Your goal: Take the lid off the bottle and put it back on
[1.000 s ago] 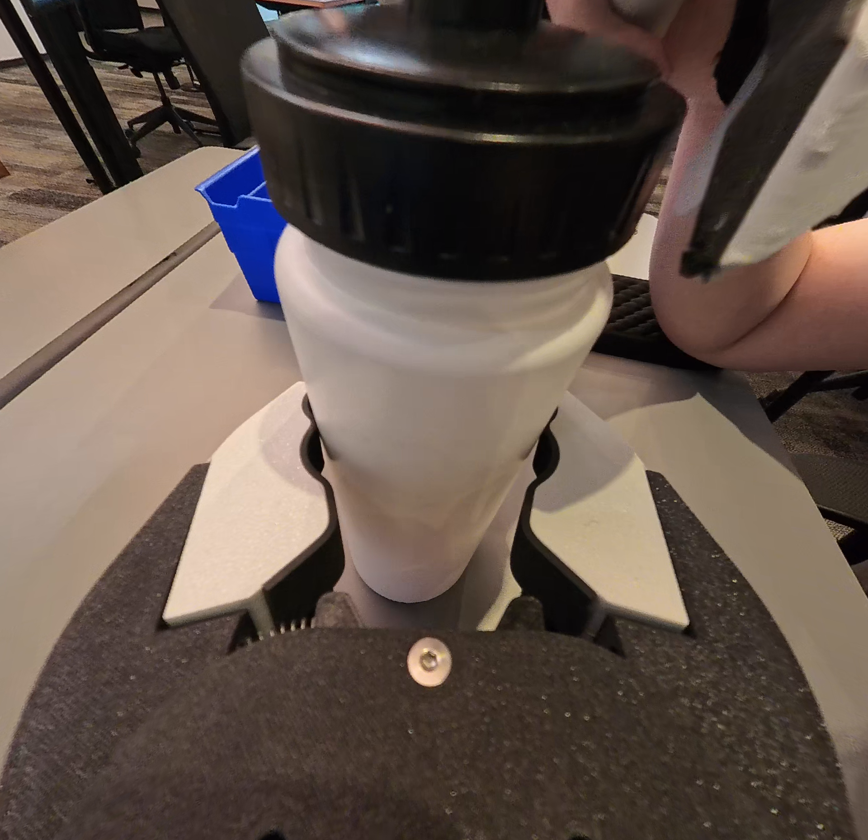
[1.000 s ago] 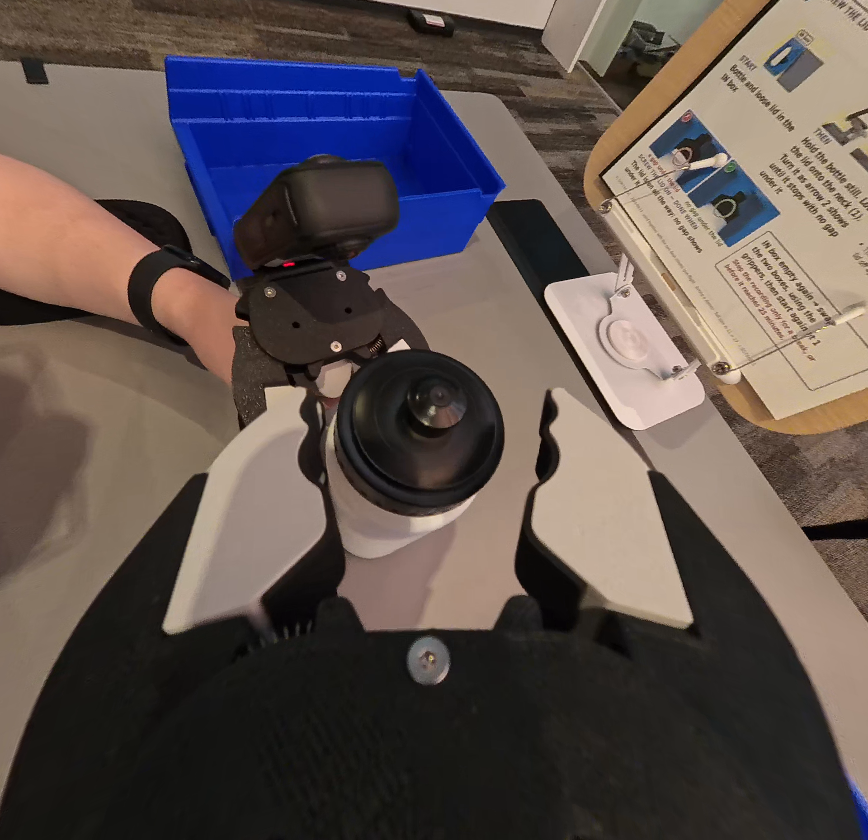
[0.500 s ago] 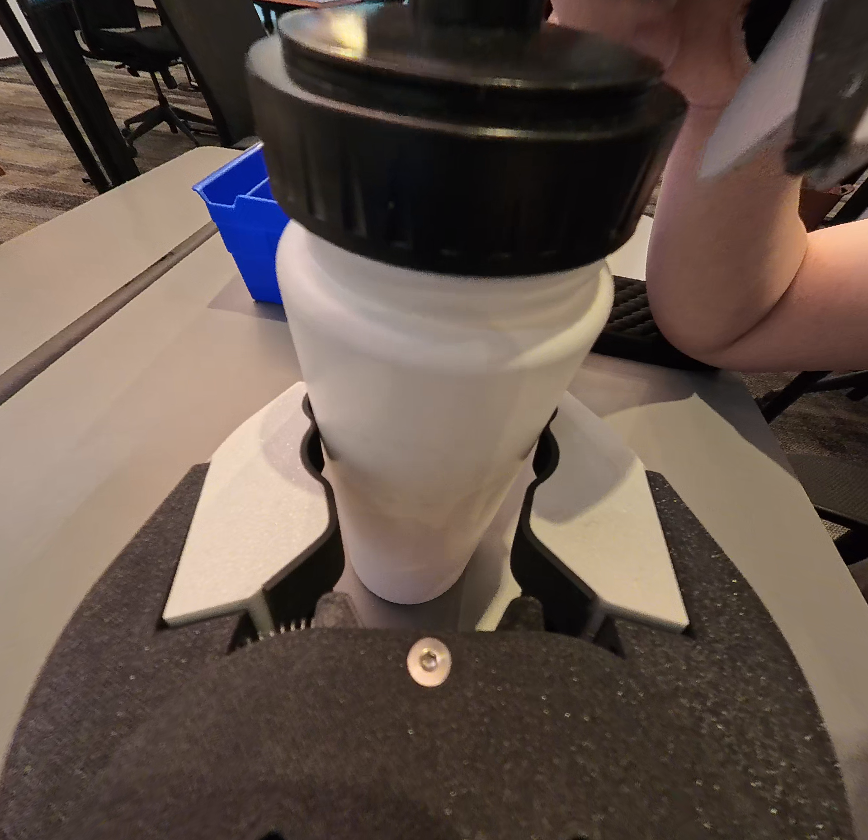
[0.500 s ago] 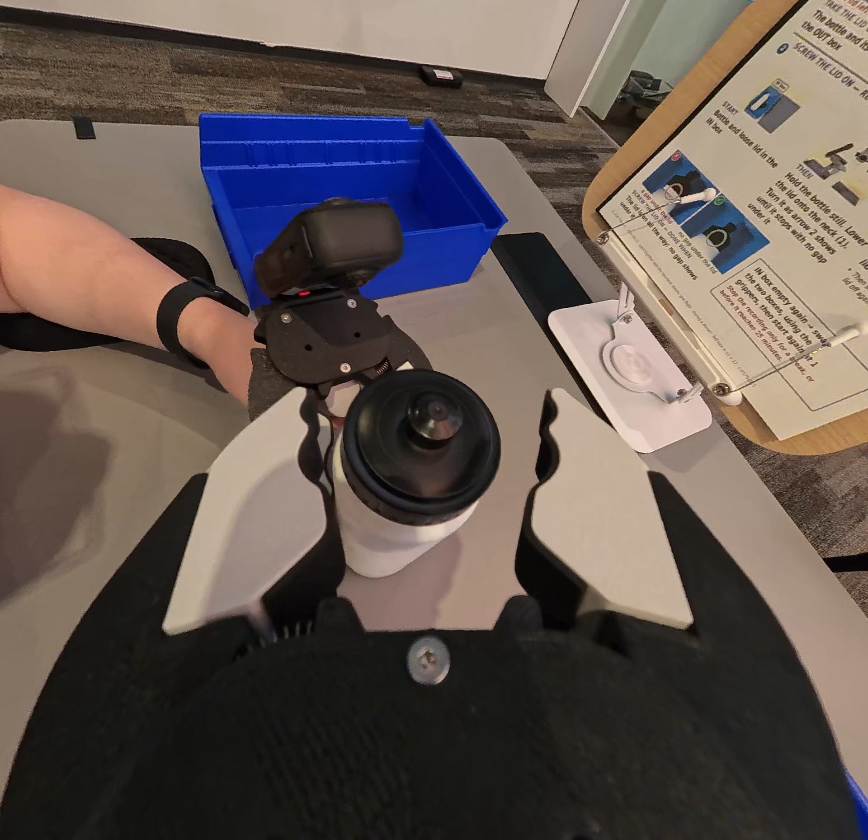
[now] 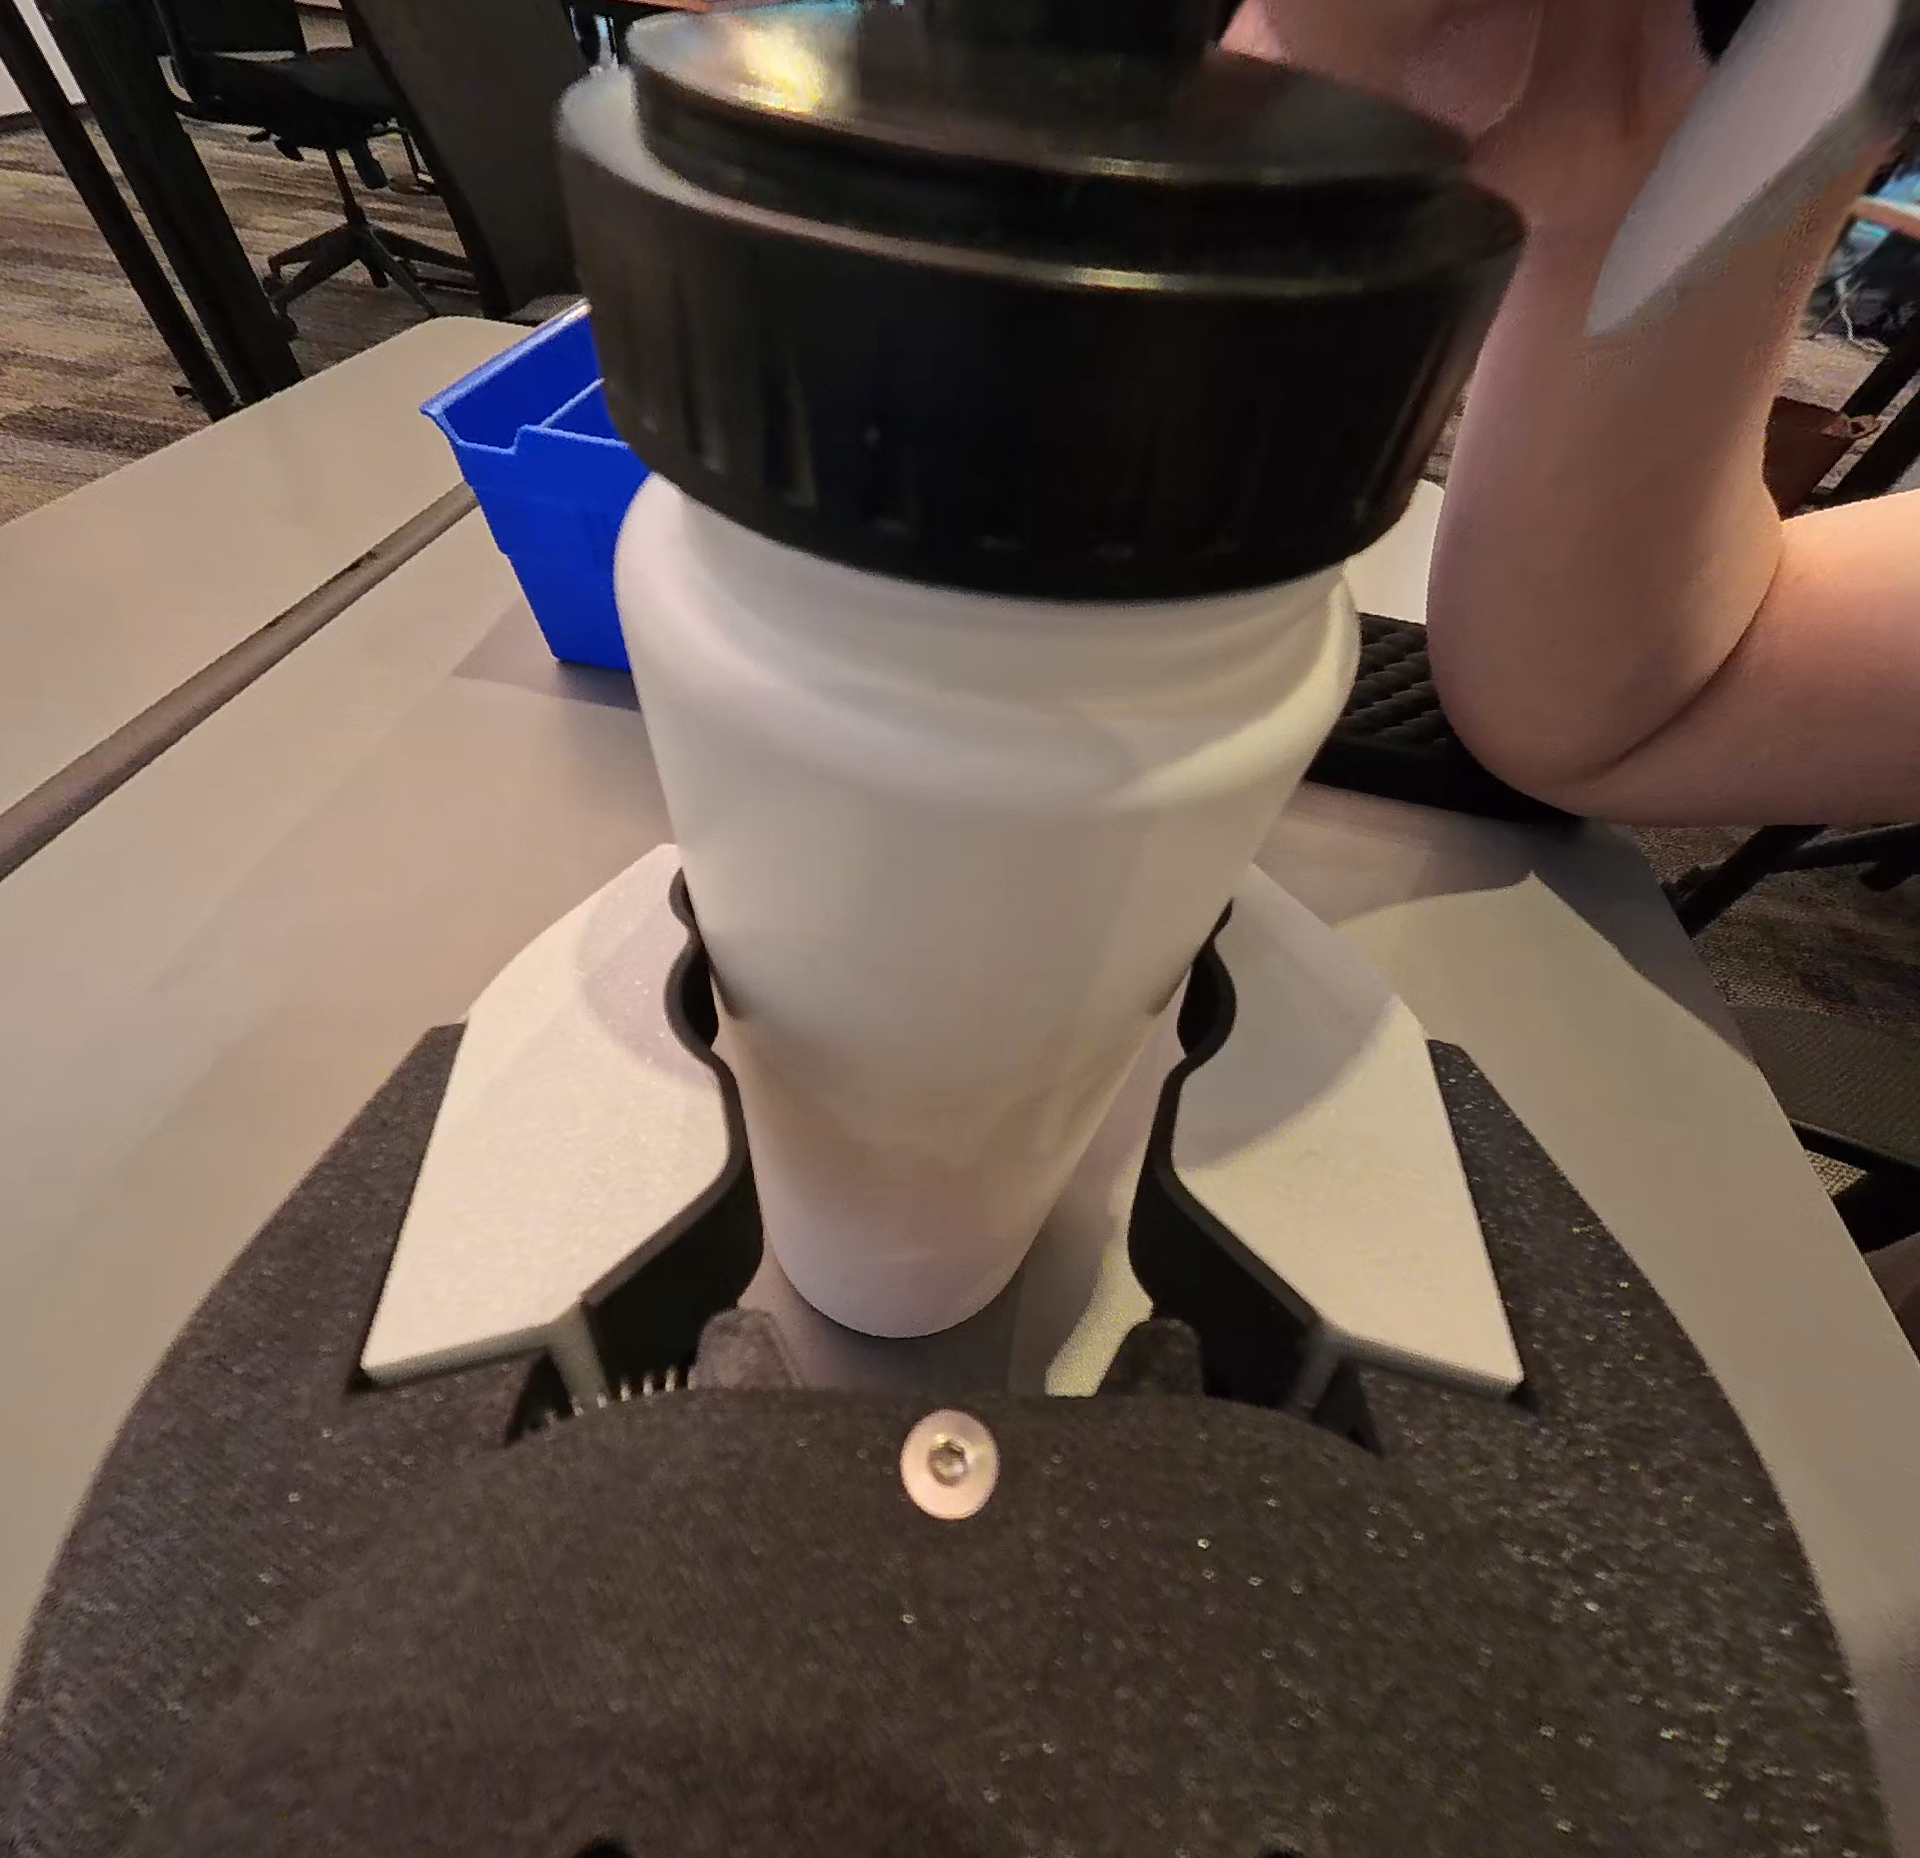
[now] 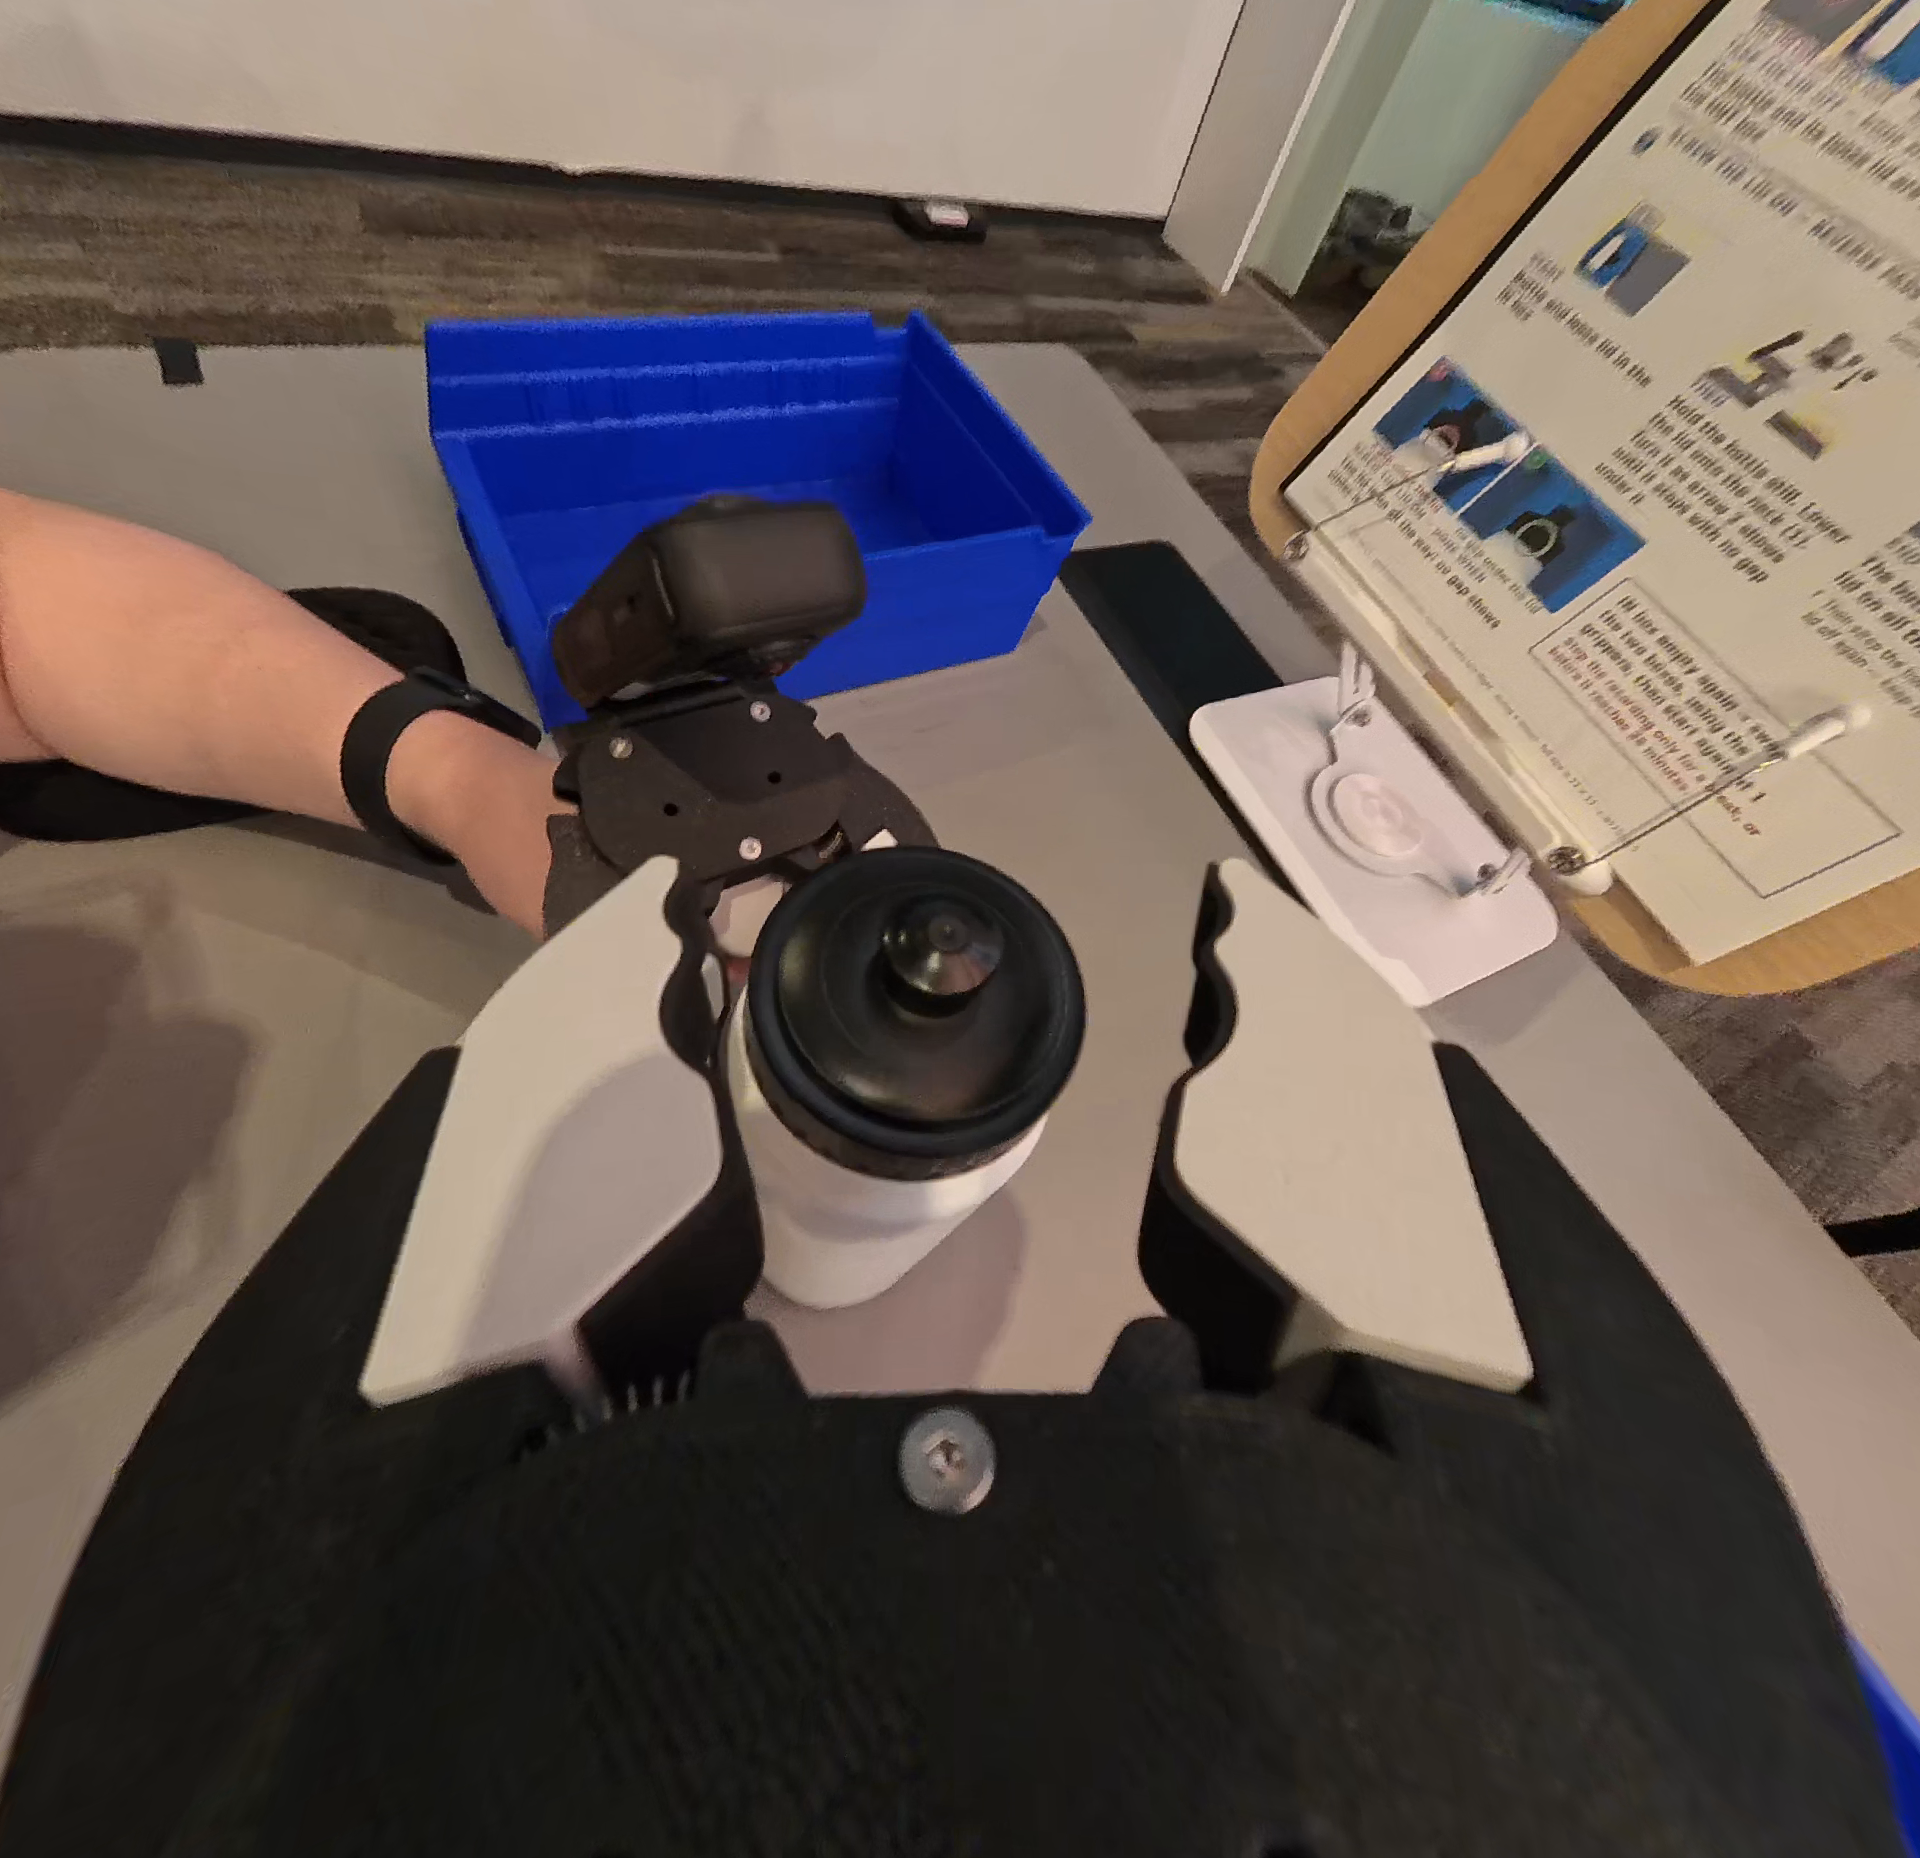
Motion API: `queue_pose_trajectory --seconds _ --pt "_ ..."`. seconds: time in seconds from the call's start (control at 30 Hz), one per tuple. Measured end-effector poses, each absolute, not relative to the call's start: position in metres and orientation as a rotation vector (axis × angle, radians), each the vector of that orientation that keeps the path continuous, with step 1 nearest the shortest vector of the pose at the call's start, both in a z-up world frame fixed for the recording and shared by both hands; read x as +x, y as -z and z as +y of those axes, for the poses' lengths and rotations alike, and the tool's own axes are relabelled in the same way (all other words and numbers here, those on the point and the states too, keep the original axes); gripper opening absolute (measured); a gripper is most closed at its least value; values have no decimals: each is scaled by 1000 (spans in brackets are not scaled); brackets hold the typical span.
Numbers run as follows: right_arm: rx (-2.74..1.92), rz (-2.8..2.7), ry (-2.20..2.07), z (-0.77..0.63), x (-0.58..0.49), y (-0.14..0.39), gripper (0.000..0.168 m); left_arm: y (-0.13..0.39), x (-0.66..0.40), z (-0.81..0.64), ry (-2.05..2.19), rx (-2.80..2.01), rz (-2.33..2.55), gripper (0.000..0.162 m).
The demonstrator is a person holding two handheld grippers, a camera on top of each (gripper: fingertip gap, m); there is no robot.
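Note:
A white bottle [image 5: 966, 873] with a black ribbed lid [image 5: 1029, 354] on it stands on the grey table [image 5: 260, 873]. My left gripper [image 5: 951, 977] is shut on the bottle's lower body, one finger on each side. In the right wrist view I look down on the lid [image 6: 914, 1008] and the bottle [image 6: 862, 1216]. My right gripper [image 6: 940, 904] is open and empty, with its fingers [image 6: 561, 1112] spread wide on either side of the lid and not touching it. One right finger [image 5: 1745, 125] shows blurred at the top right of the left wrist view.
An empty blue bin [image 6: 727, 478] stands behind the bottle; it also shows in the left wrist view [image 5: 540, 520]. An instruction board [image 6: 1621, 478] on a white stand [image 6: 1371, 821] is at the right. A person's forearm [image 5: 1621, 665] rests on a black mat [image 5: 1392, 707].
My right gripper has drawn up and back from the lid and tilted, still open. Its finger has slid toward the top right corner of the left wrist view. The left gripper's hold is unchanged.

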State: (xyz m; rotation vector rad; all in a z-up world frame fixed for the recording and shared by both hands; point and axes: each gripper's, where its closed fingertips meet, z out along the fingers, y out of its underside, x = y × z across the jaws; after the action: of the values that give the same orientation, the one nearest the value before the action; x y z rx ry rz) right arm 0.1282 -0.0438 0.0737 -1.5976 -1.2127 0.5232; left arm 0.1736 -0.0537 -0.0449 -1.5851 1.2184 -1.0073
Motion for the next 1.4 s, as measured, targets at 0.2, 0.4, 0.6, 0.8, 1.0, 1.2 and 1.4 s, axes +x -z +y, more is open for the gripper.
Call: queue_pose_trajectory --seconds 0.2,0.4,0.6,0.8,1.0,1.2,1.4 --pt "-1515 -1140 -537 -43 136 -95 92 45 174 -54 1012 -1585 1217 89" --pt "-1502 -1130 -612 -47 133 -99 86 45 174 -54 1016 -1586 1214 89" --pt "-1534 -1176 -591 -48 131 -89 80 45 174 -54 1016 -1588 1213 88" --pt "-1554 -1180 -605 -49 130 -86 84 45 174 -54 1013 -1586 1207 88" --pt "-1649 -1195 -611 -48 135 -74 94 45 174 -53 1011 -1588 1197 88" --pt "-1714 -1304 -580 -53 130 -51 94 45 175 -53 1012 -1590 1198 88" --pt "-1770 -1328 -599 -46 129 -36 91 45 174 -53 1012 -1590 1198 88"
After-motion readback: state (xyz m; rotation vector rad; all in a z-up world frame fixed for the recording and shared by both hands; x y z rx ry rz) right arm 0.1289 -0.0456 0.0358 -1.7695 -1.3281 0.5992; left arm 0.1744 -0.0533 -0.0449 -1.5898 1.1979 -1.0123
